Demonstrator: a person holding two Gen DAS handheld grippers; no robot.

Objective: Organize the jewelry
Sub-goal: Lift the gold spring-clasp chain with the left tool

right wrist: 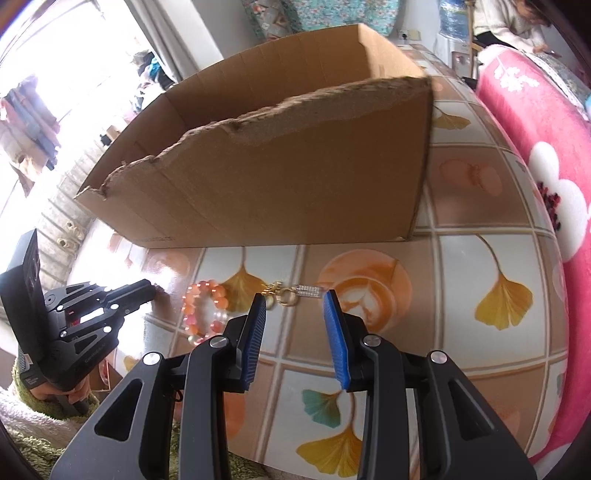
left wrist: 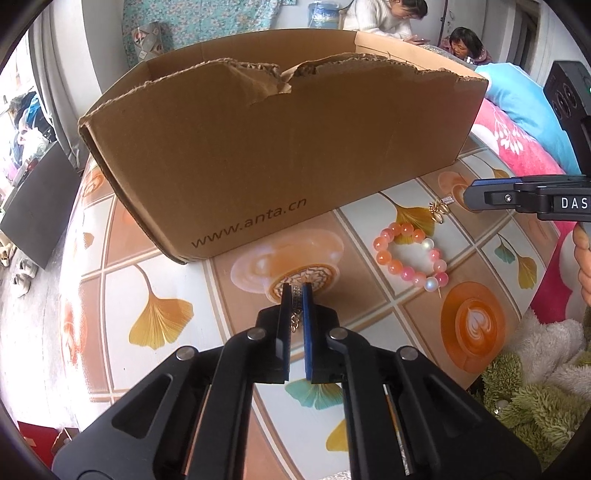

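Note:
My left gripper (left wrist: 296, 291) is shut on a small jewelry piece (left wrist: 296, 295) with a rhinestone bar and a gold chain, held just above the table in front of the cardboard box (left wrist: 258, 147). A pink and orange bead bracelet (left wrist: 412, 256) lies on the table to its right; it also shows in the right wrist view (right wrist: 203, 314). A gold earring with a rhinestone bar (right wrist: 295, 293) lies just ahead of my right gripper (right wrist: 295, 301), which is open and low over the table. The earring also shows in the left wrist view (left wrist: 439, 210), beside the right gripper (left wrist: 476, 197).
The box (right wrist: 295, 177) is open-topped with torn edges and stands at the back of the patterned table (right wrist: 480, 258). A pink blanket (right wrist: 546, 166) lies right of the table. A fuzzy green and white cloth (left wrist: 535, 369) is at the near edge. Two people (left wrist: 388, 18) sit behind.

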